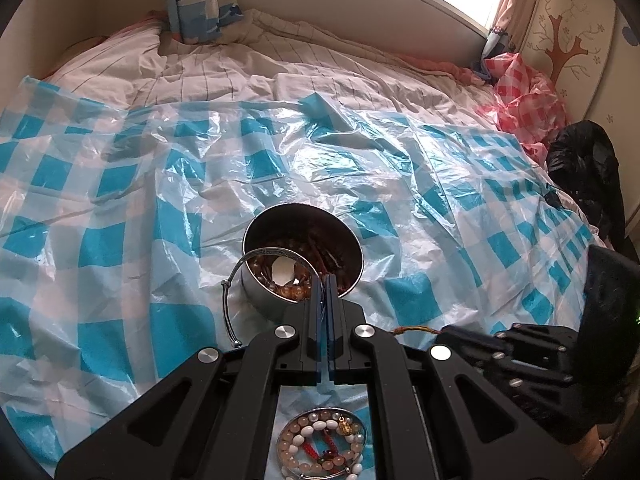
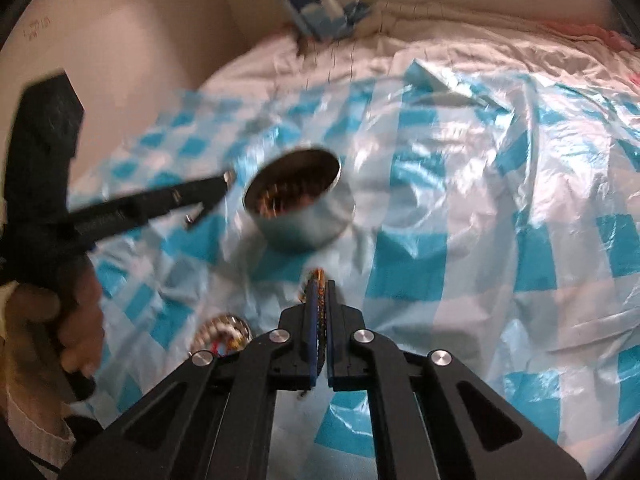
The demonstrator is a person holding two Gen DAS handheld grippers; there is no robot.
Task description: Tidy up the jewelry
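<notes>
A round metal tin (image 1: 303, 254) full of brown beads and a white shell piece stands on the blue-checked plastic sheet (image 1: 120, 184). My left gripper (image 1: 324, 280) is shut on a silver bangle (image 1: 232, 292) that arcs over the tin's near rim. A lid (image 1: 322, 446) holding bead bracelets lies under it. In the right wrist view the tin (image 2: 298, 204) sits ahead and the lid (image 2: 222, 334) to the left. My right gripper (image 2: 319, 286) is shut on a brown-orange cord (image 2: 319, 308), a little short of the tin. The left gripper (image 2: 224, 184) reaches in from the left.
The sheet covers a rumpled bed (image 1: 240, 60). A pink-checked plastic bag (image 1: 520, 92) and a black bag (image 1: 584, 160) lie at the right edge. A blue patterned pillow (image 1: 196, 0) leans at the headboard. The right gripper body (image 1: 520, 360) is close at the lower right.
</notes>
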